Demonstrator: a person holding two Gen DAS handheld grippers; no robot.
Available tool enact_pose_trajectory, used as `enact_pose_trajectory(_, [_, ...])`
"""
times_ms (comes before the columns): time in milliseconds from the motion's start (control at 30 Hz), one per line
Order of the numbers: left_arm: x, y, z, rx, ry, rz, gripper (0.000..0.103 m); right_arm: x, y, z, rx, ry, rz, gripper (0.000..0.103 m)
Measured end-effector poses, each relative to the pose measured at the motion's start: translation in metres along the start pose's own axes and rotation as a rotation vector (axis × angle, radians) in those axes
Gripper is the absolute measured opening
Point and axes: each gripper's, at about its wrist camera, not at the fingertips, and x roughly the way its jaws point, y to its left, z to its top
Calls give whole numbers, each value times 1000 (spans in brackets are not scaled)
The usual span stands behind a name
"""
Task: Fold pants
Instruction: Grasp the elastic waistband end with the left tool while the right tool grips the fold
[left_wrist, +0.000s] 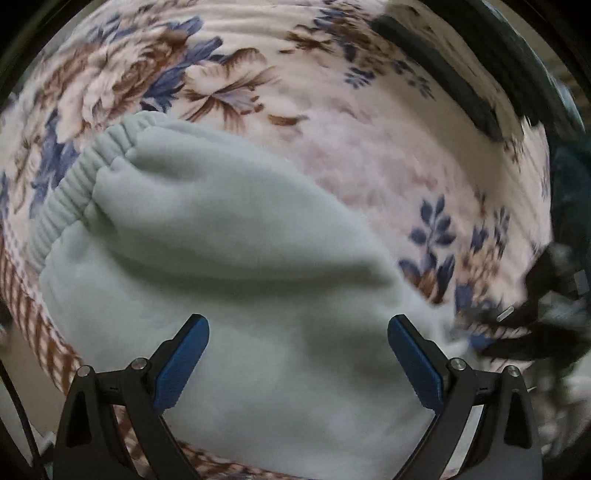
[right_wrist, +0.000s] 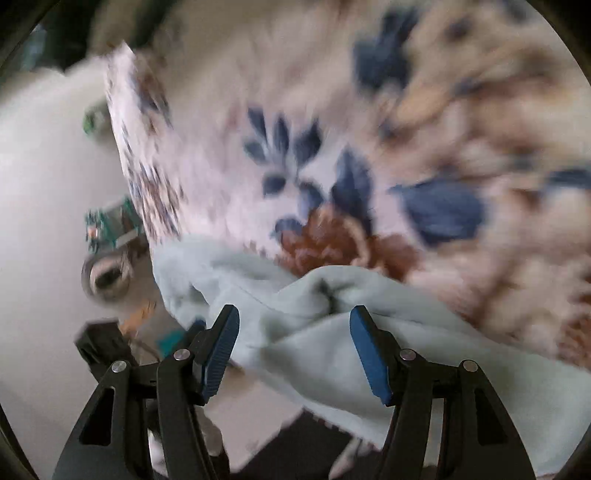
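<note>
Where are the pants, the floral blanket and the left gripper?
pants (left_wrist: 236, 258): left wrist view, smooth middle of the cloth.
floral blanket (left_wrist: 369, 122): left wrist view, pale bare patch.
left gripper (left_wrist: 297, 362): left wrist view, between open fingertips.

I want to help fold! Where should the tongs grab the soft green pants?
Probably the ribbed elastic band of the pants, coming from above at its outer edge. It is a thick, firm ridge lying flat on the flowered blanket, so it should bunch less than the loose fleece.
</note>
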Motion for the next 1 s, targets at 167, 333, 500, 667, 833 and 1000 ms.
enact_pose_trajectory(167, [3,5,27,-92,72,-50,99,38,-1,15,22,73,-19,65])
enact_pose_trajectory(333, [10,-1,47,-105,109,-50,99,56,2,22,15,52,-27,68])
enact_pose_trajectory(500, [15,-12,48,-98,139,13,99,48,13,9,-33,-36,-4,31])
enact_pose_trajectory(667, [26,-23,44,-86,179,66,99,29,30,-49,-132,-93,74,23])
enact_pose_trajectory(833, [44,-25,40,-70,176,188,99,38,45,-88,-197,-129,23,20])
enact_pose_trajectory(1000, [52,-14,37,-68,168,212,99,2,24,-69,-162,-181,119,21])
